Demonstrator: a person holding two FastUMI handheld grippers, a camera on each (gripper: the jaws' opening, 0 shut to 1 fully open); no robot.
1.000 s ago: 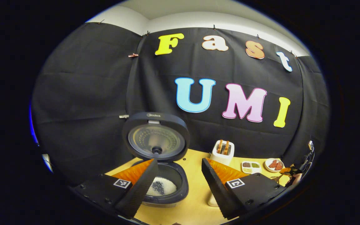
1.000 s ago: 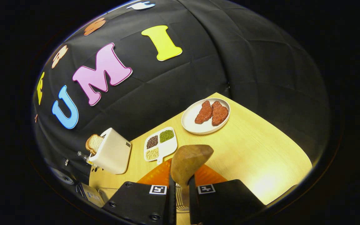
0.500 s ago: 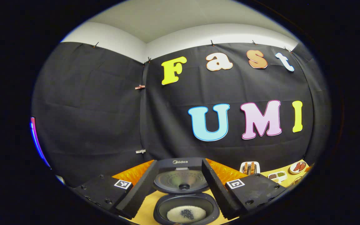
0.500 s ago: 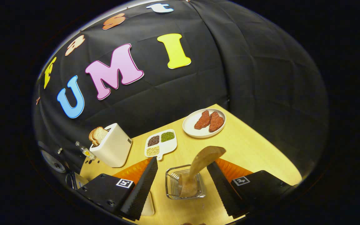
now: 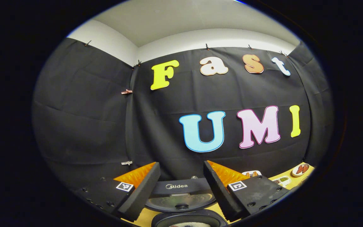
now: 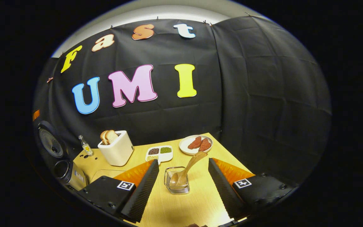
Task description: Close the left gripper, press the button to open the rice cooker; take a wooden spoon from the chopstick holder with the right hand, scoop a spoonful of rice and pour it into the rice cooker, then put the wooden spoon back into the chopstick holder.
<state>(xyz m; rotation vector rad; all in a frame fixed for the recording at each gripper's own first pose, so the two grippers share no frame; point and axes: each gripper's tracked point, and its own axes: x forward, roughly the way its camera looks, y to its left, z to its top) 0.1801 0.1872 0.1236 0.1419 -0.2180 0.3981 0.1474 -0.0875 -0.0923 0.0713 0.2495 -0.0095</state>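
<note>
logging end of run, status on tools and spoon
Left tool open, empty. Right tool open, empty. Wooden spoon in clear glass holder. Black rice cooker lid up.

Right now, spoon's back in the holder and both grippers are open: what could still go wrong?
1. The wooden spoon leans out of the clear chopstick holder toward the plate; a knock from the open right gripper could tip it.
2. The rice cooker lid stands open right in front of the open left gripper; a forward move could hit it.
3. The toaster and seed tray stand close by the holder.
</note>
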